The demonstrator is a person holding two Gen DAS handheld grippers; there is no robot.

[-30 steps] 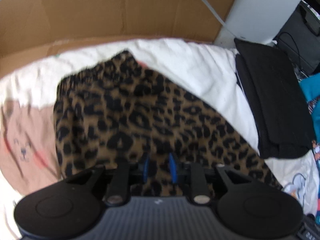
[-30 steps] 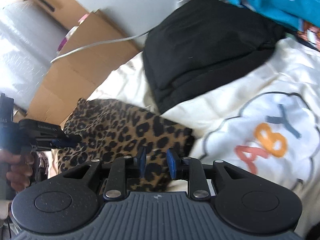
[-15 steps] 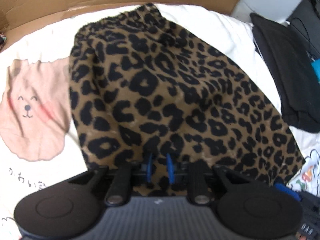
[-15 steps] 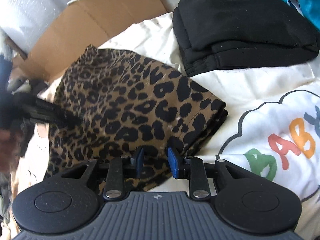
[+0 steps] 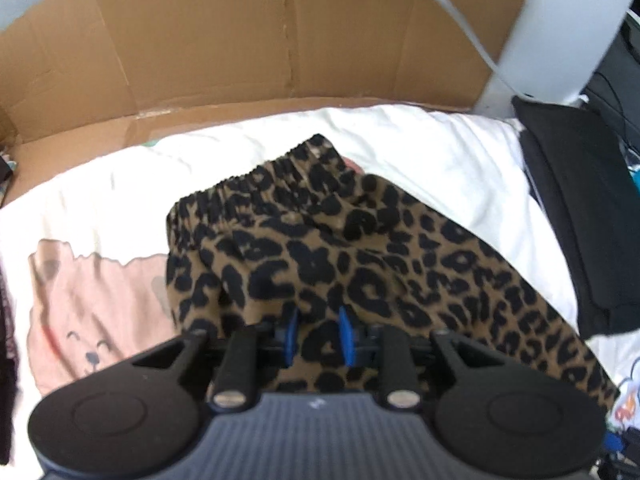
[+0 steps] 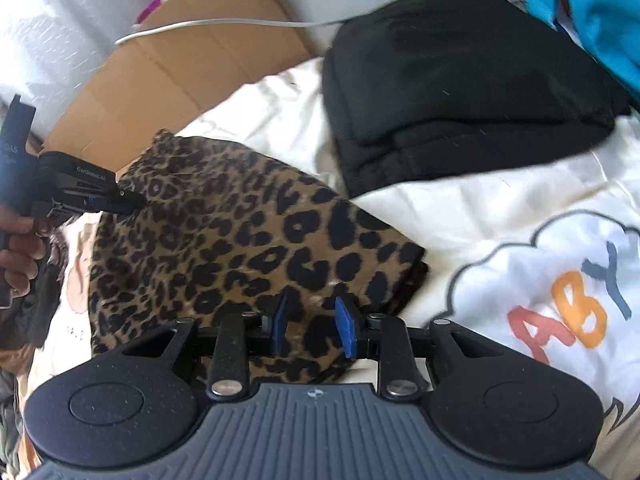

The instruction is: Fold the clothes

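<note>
A folded leopard-print garment (image 5: 360,264) with an elastic waistband at its far end lies on a white printed bedsheet (image 5: 440,152); it also shows in the right wrist view (image 6: 248,236). My left gripper (image 5: 318,336) sits over its near left edge, jaws a little apart with cloth between them. It also shows from the side in the right wrist view (image 6: 120,200), at the garment's far left edge. My right gripper (image 6: 312,324) is over the garment's near edge, jaws a little apart with cloth behind them.
A folded black garment (image 6: 460,88) lies on the sheet to the right, also in the left wrist view (image 5: 580,216). Teal clothing (image 6: 580,8) lies beyond it. Cardboard (image 5: 260,40) stands behind the bed, with a white cable (image 6: 224,24) across it.
Both grippers' jaws have widened slightly. The left wrist view has tipped up and pulled back from the garment. The garment lies flatter than one second ago.
</note>
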